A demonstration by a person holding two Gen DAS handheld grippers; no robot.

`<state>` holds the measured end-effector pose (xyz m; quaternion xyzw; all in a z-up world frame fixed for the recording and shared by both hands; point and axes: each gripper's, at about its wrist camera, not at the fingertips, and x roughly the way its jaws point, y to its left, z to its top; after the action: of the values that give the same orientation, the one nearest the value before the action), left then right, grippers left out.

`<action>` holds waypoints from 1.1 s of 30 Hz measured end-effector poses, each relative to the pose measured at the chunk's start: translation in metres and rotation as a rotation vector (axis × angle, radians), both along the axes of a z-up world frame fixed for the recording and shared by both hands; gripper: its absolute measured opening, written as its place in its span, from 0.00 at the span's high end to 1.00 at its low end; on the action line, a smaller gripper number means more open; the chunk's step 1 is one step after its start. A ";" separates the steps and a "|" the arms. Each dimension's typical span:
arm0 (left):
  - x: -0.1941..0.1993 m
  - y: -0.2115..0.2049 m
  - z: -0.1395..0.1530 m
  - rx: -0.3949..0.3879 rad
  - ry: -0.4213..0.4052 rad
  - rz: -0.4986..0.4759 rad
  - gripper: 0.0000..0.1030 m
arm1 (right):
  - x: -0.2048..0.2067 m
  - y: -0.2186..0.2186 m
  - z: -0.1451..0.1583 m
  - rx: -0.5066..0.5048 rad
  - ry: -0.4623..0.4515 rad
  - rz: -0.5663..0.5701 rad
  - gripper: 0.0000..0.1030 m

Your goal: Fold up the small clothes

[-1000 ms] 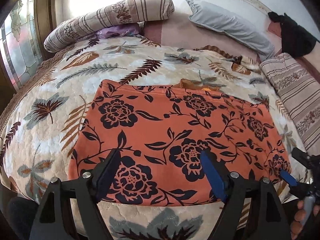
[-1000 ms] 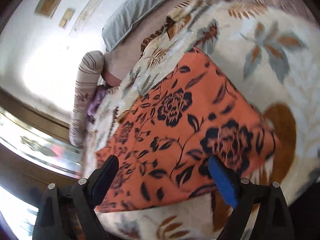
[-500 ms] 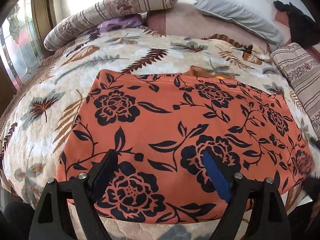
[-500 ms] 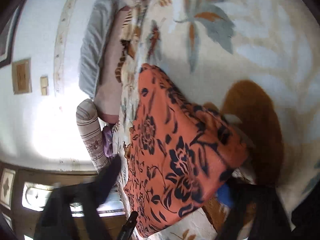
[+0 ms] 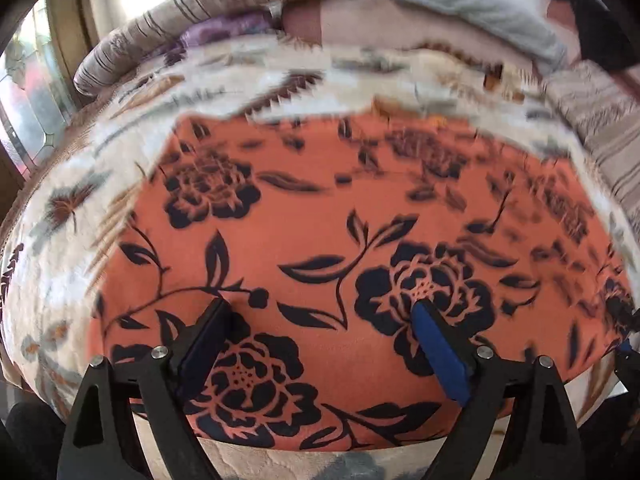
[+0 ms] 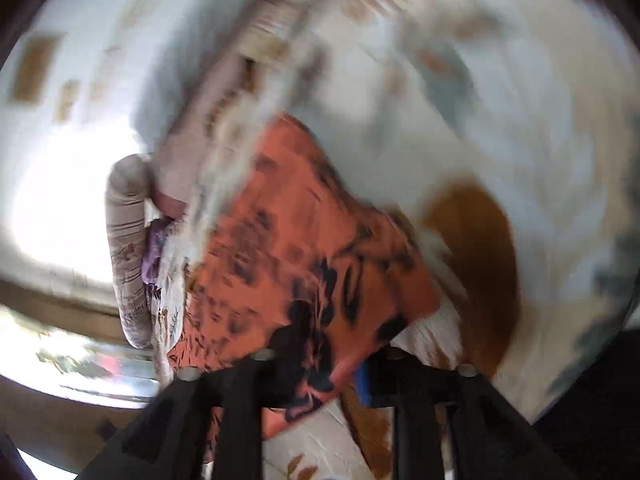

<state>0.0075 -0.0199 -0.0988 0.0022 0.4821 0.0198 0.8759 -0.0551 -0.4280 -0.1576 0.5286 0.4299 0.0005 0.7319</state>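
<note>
Left wrist view, nearest first: my left gripper (image 5: 320, 316) sits low over the orange floral cloth (image 5: 340, 240), jaws wide and opening further, with nothing pinched; both pads hover above the near hem at the bottom of the frame. A second ago this gripper sat higher and the cloth looked smaller, so I have dropped toward that hem. The cloth lies spread flat on the leaf-print bedspread (image 5: 72, 216), filling the middle of the frame. Beyond it, along the top, are a striped bolster (image 5: 224, 20), a grey pillow (image 5: 460, 4) and a dark garment (image 5: 596, 36) at the upper right. In the right wrist view, badly blurred, my right gripper (image 6: 324, 364) has changed most: its jaws stood wide over the cloth's corner a second ago, and now they are closing, with that corner bunched between them at the bottom centre. I judge the pads are on the fabric, though the blur keeps me from being sure how firm the hold is. The cloth's corner looks lifted off the bedspread there, and the striped bolster shows in the left middle of that frame. For the fold, one near corner is taken; I judge the left side must next grip its own part of the hem before both can carry the edge over.
</note>
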 end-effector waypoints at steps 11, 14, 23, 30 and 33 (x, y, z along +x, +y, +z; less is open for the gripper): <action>0.011 -0.016 -0.004 0.016 -0.014 -0.050 0.07 | 0.001 -0.013 0.004 -0.002 -0.013 0.061 0.92; 0.014 -0.013 -0.003 0.001 -0.006 -0.055 0.07 | -0.004 -0.017 0.029 -0.173 0.015 0.071 0.83; 0.013 -0.012 -0.005 -0.003 -0.029 -0.063 0.05 | 0.061 -0.055 0.059 -0.190 -0.098 0.147 0.32; 0.010 -0.014 -0.005 -0.001 -0.030 -0.063 0.04 | 0.191 -0.028 0.026 -0.218 0.000 0.409 0.54; 0.013 -0.013 -0.007 -0.005 -0.036 -0.066 0.03 | 0.204 -0.015 0.028 -0.311 0.019 0.457 0.86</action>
<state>0.0200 -0.0325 -0.1058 0.0157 0.4658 -0.0105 0.8847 0.1491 -0.4430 -0.1295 0.2993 0.5399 0.0948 0.7810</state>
